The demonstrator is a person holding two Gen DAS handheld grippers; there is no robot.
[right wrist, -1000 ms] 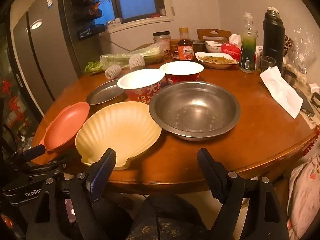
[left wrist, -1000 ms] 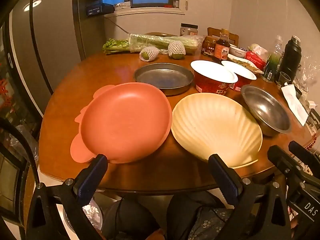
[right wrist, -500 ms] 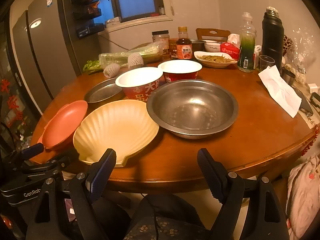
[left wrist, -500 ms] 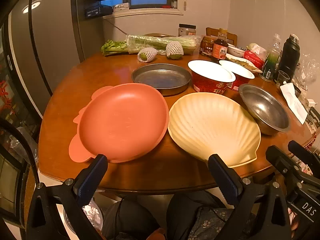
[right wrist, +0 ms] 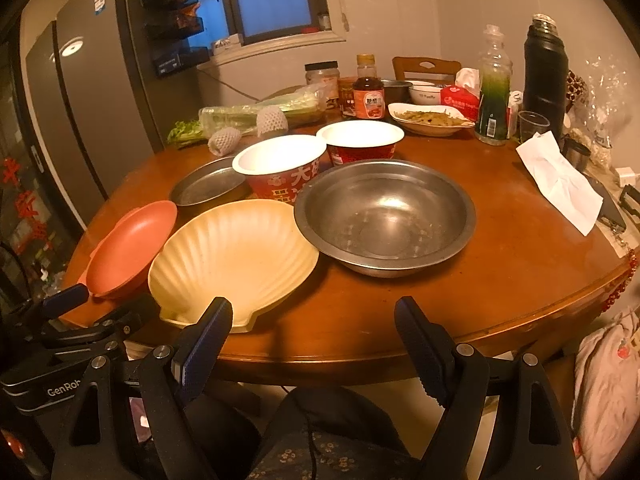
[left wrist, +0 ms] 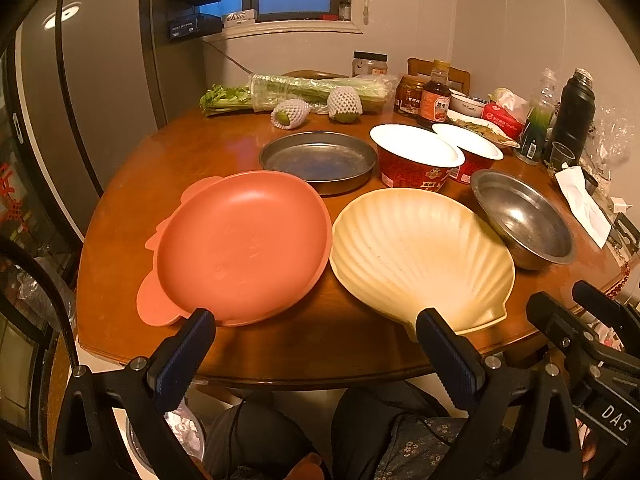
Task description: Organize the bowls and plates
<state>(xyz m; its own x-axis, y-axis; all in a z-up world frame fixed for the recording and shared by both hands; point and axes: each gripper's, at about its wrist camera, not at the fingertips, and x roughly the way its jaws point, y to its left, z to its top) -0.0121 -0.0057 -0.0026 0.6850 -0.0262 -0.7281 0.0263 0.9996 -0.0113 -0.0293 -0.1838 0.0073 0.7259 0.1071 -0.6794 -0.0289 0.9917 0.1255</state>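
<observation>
The round wooden worktop (left wrist: 120, 208) was seen from both wrist cams, w/ the shell-shaped cream plate (left wrist: 420, 256) taken here as the landmark. This plate was laid near the front edge of the worktop, its small handle end turned to the person. Just beside it, on its left, the pink plate (left wrist: 244, 244) was placed; the 2 rims were almost touching, and contact could not be told for sure. On the right of the shell plate the steel bowl (right wrist: 384, 216) was set, its rim very close to the shell plate's rim or slightly over it. Behind the shell plate a red paper bowl (right wrist: 280, 176) w/ white inside was found, and a second red paper bowl (right wrist: 362, 142) just beside that one, further back. The flat metal pan (left wrist: 318, 160) was located behind the pink plate, to the back-left of the shell plate. Much further back, well apart from the shell plate, bottles, a jar, wrapped vegetables and a black flask (right wrist: 546, 72) were seen.

The left gripper (left wrist: 316, 344) was held in front of the worktop edge, below the gap btw. pink plate and shell plate; its jaws were spread wide and nothing was between them. The right gripper (right wrist: 314, 340) was held in front of the shell plate and steel bowl, jaws also spread, empty. The person's dark clothing was visible under both grippers.
</observation>
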